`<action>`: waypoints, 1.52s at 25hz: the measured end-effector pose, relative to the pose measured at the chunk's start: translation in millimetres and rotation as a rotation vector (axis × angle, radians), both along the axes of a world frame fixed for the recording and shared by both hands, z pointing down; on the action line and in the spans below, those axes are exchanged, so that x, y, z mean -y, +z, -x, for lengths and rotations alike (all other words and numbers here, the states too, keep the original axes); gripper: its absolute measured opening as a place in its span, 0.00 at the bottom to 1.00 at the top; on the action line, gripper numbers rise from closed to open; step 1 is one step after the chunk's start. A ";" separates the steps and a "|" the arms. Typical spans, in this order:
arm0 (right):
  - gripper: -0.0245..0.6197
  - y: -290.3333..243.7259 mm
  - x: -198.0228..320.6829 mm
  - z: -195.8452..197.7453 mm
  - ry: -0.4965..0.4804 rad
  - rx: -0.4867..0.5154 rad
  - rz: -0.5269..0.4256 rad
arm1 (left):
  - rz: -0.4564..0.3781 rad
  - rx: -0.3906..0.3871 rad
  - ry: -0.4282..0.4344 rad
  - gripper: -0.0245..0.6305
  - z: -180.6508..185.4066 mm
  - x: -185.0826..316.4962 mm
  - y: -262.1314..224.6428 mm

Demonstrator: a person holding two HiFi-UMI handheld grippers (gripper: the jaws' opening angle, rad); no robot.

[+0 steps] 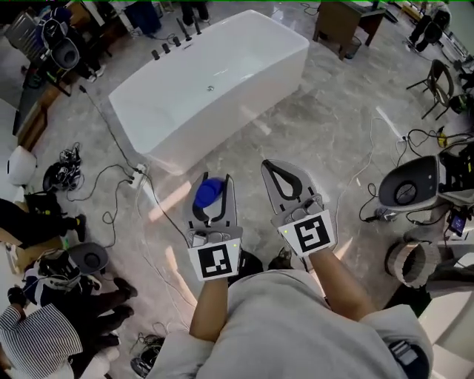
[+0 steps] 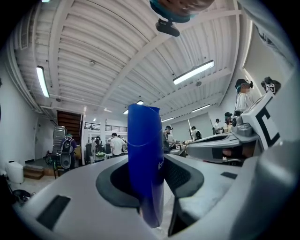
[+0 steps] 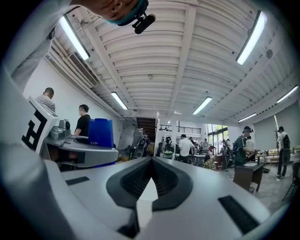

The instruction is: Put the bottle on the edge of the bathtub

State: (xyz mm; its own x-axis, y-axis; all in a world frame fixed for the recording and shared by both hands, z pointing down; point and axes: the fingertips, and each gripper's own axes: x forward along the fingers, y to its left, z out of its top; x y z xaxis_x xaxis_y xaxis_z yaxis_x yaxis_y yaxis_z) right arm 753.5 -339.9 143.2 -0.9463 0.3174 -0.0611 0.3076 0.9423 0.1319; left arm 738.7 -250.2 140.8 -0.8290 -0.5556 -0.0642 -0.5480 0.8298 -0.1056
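Note:
A blue bottle (image 1: 209, 194) stands upright between the jaws of my left gripper (image 1: 216, 185), which is shut on it. In the left gripper view the bottle (image 2: 144, 154) fills the gap, with the dark pads (image 2: 117, 183) pressing its sides. My right gripper (image 1: 276, 167) is level with the left one, shut and empty. In its own view the right gripper (image 3: 151, 161) has its jaws meeting, and the bottle (image 3: 101, 132) shows at the left. The white bathtub (image 1: 244, 89) stands on the floor ahead, well apart from both grippers.
Cables and a power strip (image 1: 137, 176) trail over the marble floor left of the tub. Dark taps (image 1: 174, 44) stand at the tub's far side. People stand at the lower left. Round grey machines (image 1: 411, 189) sit at the right, a desk (image 1: 348, 22) beyond.

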 end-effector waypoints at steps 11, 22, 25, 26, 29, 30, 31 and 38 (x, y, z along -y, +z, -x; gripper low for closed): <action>0.05 13.9 -131.8 36.3 -0.263 -0.021 0.014 | 0.024 -0.017 -0.265 0.29 11.8 -135.4 11.5; 0.05 24.2 -277.7 83.0 -0.462 -0.017 -0.028 | 0.014 -0.045 -0.478 0.29 41.1 -287.8 28.5; 0.05 24.2 -308.0 96.4 -0.470 -0.016 -0.032 | 0.010 -0.053 -0.483 0.29 53.0 -320.9 31.5; 0.05 24.7 -317.2 98.7 -0.473 -0.016 -0.036 | 0.012 -0.053 -0.480 0.29 55.6 -330.6 32.0; 0.05 27.4 -336.3 110.3 -0.472 -0.015 -0.058 | 0.023 -0.053 -0.477 0.29 66.4 -356.8 33.8; 0.05 28.4 -340.9 115.8 -0.470 -0.015 -0.061 | 0.023 -0.054 -0.478 0.29 71.6 -364.0 34.7; 0.05 29.7 -345.2 120.8 -0.469 -0.017 -0.060 | 0.020 -0.056 -0.477 0.29 76.8 -370.1 35.6; 0.05 42.3 -382.4 157.5 -0.498 -0.035 -0.080 | 0.047 -0.077 -0.480 0.29 113.3 -409.6 45.3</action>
